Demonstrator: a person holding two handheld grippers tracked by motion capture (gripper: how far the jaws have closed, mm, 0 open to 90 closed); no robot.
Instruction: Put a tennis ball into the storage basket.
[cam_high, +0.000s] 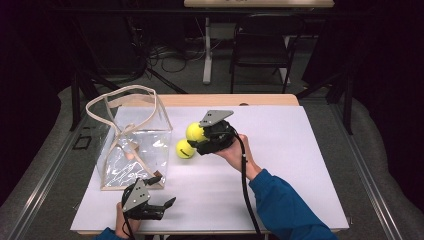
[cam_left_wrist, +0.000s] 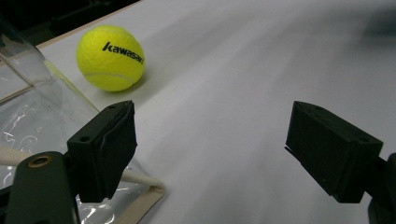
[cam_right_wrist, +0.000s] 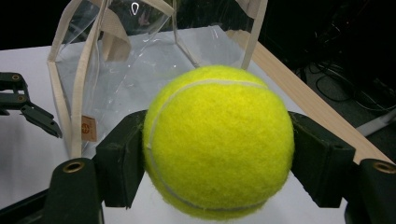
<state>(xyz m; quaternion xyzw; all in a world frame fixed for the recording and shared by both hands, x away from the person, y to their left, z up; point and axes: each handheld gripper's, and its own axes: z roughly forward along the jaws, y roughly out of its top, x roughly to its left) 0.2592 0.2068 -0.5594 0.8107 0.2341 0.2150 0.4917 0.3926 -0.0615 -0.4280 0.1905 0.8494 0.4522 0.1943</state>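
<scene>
The word "kawasaki" is showing in black slanted letters on the yellow tennis ball (cam_left_wrist: 110, 57) lying on the white surface (cam_left_wrist: 261, 74) just beside the clear bag (cam_left_wrist: 42, 116). A small round brown label (cam_right_wrist: 88, 128) is hanging on the bag's edge, its print staying too small to read.

Two yellow tennis balls (cam_high: 195, 132) — one (cam_left_wrist: 110, 58) printed with black lettering; a clear bag (cam_high: 132, 147) with cream trim and straps; black claws (cam_right_wrist: 219, 154) — all on a white desk (cam_high: 280, 165).
</scene>
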